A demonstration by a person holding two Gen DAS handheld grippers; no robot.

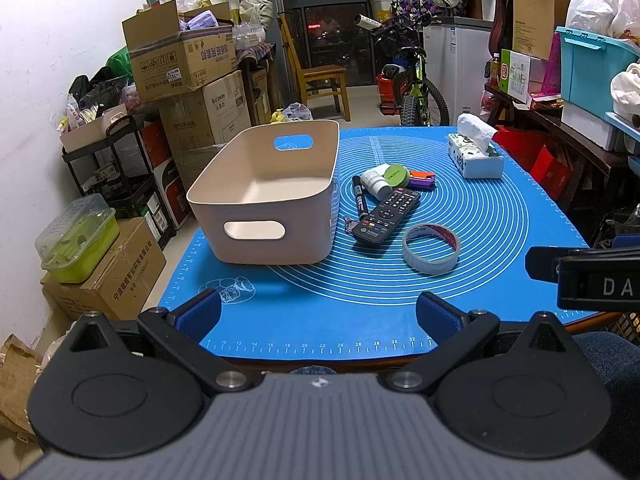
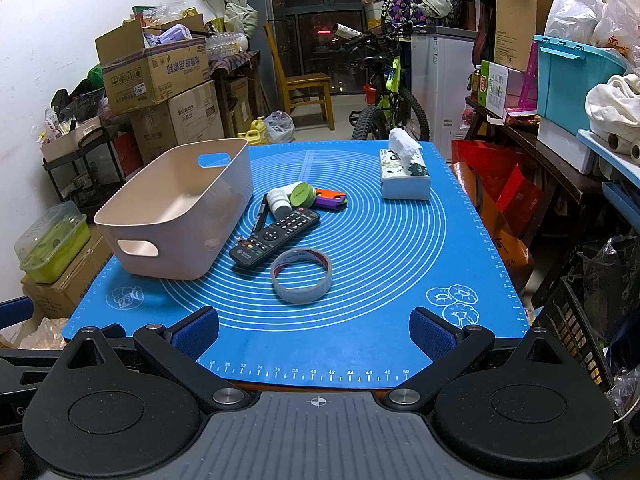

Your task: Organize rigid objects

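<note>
Nearest the left wrist camera, the left gripper hangs over the near edge of the blue mat, its two blue-padded fingers spread wide with nothing between them. At 3 o'clock in that view the black body of the right gripper pokes in from the edge. In its own view the right gripper is likewise spread wide and empty, hovering above the mat's ruler markings.

Just beyond, toward 12 o'clock, a roll of tape lies flat on the mat. Past it, a black remote lies slanted, its near end close to the tape but apart from it. A black marker lies along the remote's left side, between the remote and the bin. At the remote's far end a white bottle lies on its side, a round green case leans against it, and a purple and orange tool lies just to the right.

At 10 o'clock the beige bin sits on the mat's left part, with cut-out handles at both ends and nothing visible inside.

Farther, at 1 o'clock, a tissue box stands near the mat's far right corner, well apart from the cluster.
</note>
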